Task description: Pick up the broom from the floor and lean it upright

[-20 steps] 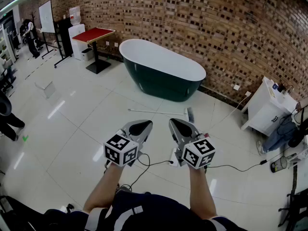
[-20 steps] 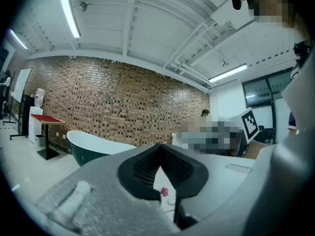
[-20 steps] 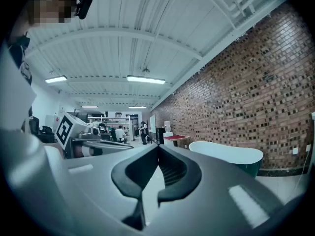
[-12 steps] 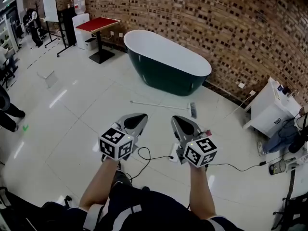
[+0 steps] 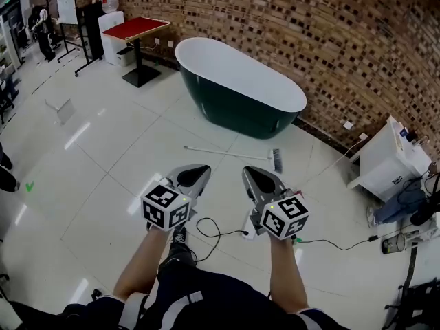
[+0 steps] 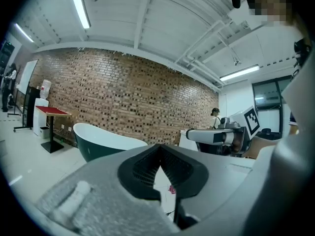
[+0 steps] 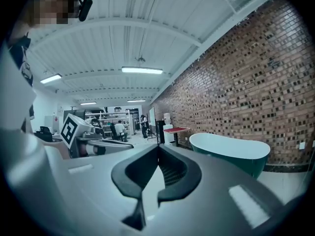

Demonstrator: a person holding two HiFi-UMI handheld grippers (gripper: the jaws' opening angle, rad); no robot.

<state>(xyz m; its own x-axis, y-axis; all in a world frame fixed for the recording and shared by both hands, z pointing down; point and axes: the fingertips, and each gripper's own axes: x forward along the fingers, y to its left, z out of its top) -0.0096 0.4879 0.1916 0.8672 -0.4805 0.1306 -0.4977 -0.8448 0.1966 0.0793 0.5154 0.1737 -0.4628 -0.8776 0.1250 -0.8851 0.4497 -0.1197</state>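
**Broom lies on the floor, out of reach of two closed tools**

The person's left tool (image 5: 198,172) and right tool (image 5: 251,175) are held side by side, close to level, above the glossy white floor (image 5: 103,157). Each has its jaws pressed together with nothing between them. The broom (image 5: 230,152) lies flat on the floor beyond both tools and apart from them. Its pale handle points left and its head (image 5: 276,161) is at the right, just in front of the dark green bathtub (image 5: 240,105), which stands along the brick wall (image 5: 309,33). A black cable (image 5: 220,235) curls on the floor below the tools. A red-topped table (image 5: 136,28) stands well to the left of the bathtub.
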